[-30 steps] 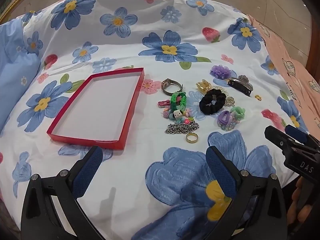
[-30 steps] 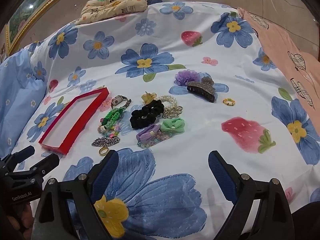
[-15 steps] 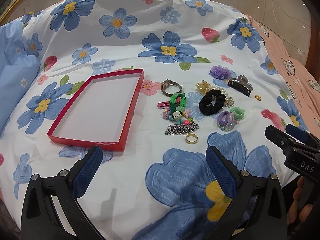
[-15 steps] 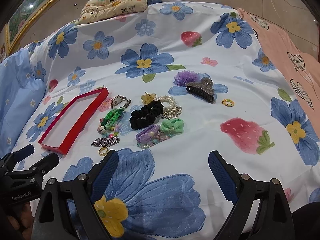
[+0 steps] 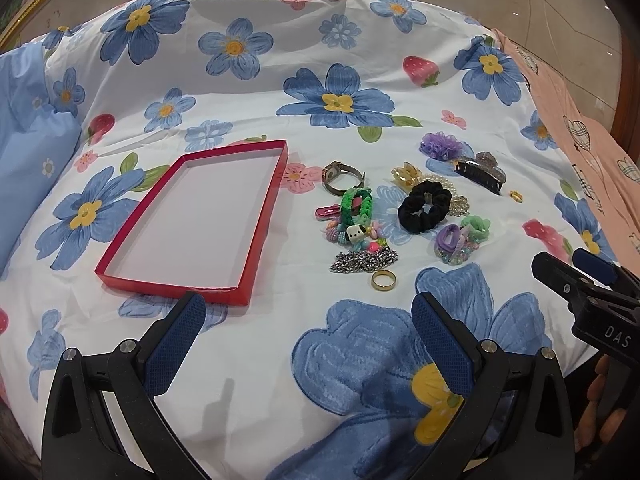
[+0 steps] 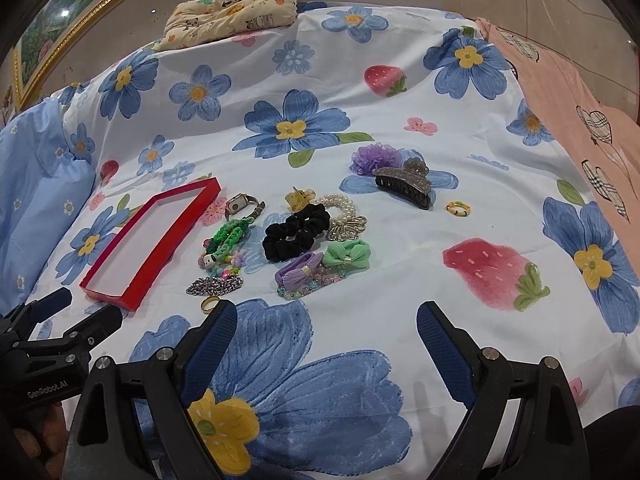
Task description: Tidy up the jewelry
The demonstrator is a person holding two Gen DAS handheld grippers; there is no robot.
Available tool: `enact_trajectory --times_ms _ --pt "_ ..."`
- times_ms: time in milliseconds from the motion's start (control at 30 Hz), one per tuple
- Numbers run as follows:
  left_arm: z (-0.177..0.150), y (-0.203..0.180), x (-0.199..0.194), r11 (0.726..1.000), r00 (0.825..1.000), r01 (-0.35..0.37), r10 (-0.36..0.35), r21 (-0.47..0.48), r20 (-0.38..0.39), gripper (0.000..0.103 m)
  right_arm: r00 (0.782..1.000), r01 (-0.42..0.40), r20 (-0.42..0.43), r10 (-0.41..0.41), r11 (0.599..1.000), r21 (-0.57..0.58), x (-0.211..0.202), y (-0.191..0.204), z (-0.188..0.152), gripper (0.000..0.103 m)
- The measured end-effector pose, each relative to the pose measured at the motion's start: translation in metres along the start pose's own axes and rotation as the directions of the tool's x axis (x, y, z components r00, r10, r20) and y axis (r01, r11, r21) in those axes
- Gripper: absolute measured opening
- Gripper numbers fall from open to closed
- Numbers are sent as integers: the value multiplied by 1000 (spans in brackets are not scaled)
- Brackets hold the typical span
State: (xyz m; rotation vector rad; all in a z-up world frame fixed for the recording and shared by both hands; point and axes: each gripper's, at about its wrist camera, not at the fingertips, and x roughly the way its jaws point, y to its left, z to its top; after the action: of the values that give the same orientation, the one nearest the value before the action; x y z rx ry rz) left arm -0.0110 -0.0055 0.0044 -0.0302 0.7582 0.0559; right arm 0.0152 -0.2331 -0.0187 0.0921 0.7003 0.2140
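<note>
Red tray [image 5: 264, 216] empty on floral bedspread [image 6: 400, 128]; jewelry pile [image 5: 360, 236] untouched beside it. Left tool [image 5: 308, 332], right tool [image 6: 326, 336] gape apart, holding nothing. Sorting not begun.

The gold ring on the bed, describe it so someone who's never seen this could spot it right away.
Start at the red tray lying on the flowered sheet; the pile of jewelry sits to its right. At the pile's near edge, just in front of the silver chain, lies the gold ring. It is a plain, smooth metal band, unlike the small yellow-green ring lying apart beyond the hair claw.
</note>
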Motion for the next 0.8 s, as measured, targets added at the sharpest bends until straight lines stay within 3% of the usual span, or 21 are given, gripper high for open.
enact_trajectory --times_ms 667,800 --pt "2 -2 0 1000 1000 2 -2 3 3 103 1000 -24 7 24 1000 -9 0 7 3 93" --pt "17 -1 3 1000 1000 19 -19 1 -4 103 999 -43 9 43 999 -9 2 5 5 93"
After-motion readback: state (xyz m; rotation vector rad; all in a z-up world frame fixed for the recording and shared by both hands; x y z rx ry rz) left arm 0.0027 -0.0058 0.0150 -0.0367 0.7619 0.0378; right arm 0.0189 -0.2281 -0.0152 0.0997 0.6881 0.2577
